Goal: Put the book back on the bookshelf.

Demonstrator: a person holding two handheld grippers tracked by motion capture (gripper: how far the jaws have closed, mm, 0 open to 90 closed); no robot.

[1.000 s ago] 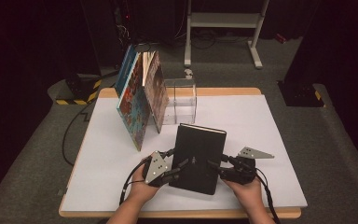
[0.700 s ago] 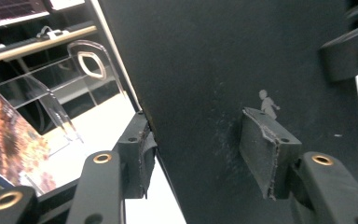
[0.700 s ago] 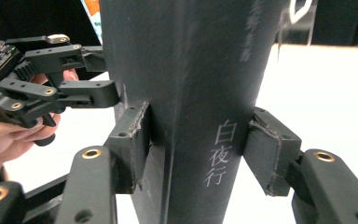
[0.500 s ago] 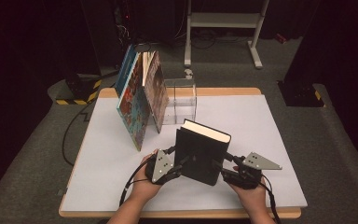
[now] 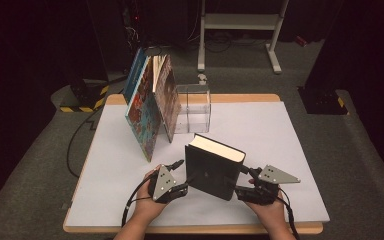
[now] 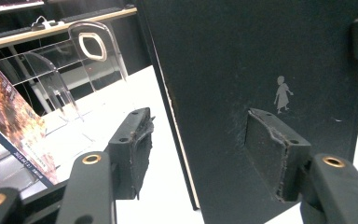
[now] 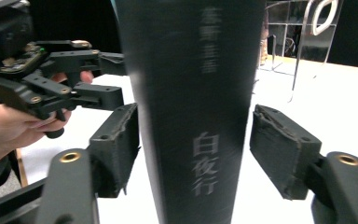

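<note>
A thick black book point(image 5: 214, 167) stands on edge near the front of the white tabletop point(image 5: 290, 130), page block uppermost, tilted back. The left gripper point(image 5: 180, 176) sits at the book's left edge; the right gripper point(image 5: 245, 184) sits at its right edge. Jaw state cannot be determined at this size. A hand grips each tool from below. Behind, several colourful books point(image 5: 150, 107) lean together just left of a clear acrylic stand point(image 5: 195, 107)
</note>
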